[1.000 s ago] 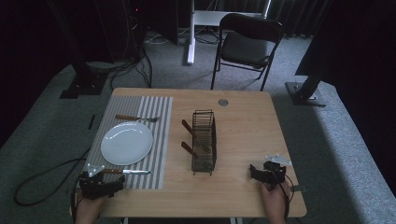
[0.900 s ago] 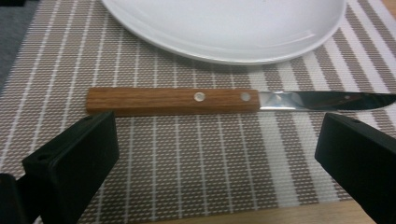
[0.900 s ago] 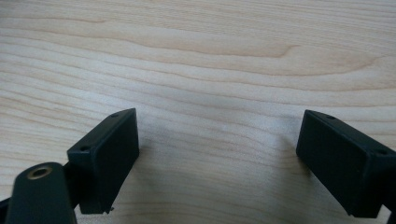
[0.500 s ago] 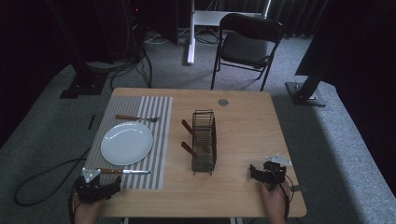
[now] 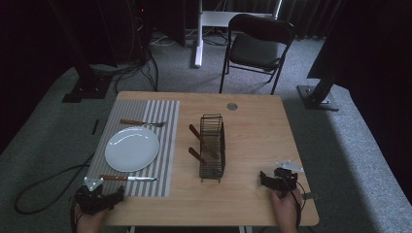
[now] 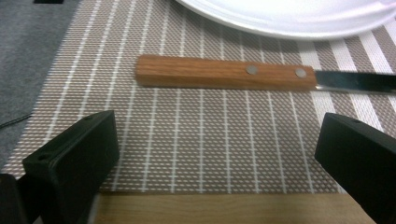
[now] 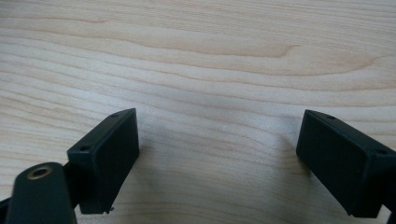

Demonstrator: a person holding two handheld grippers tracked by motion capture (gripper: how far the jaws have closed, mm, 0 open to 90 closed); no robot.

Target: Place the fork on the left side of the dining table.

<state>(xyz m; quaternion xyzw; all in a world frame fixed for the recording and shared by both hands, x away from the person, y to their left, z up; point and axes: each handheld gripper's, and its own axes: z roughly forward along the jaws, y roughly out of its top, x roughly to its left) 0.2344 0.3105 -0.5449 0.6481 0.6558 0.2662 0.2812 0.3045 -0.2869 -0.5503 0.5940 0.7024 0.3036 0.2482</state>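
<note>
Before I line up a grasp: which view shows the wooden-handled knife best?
The left gripper view: the wooden-handled knife lies close ahead, rivets and blade root sharp. The high view shows it whole but small, beside the round white plate.

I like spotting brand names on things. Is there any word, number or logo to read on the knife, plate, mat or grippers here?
None can be read: the knife handle bears two plain rivets, and the plate, mat, left gripper and right gripper carry no lettering.
</note>
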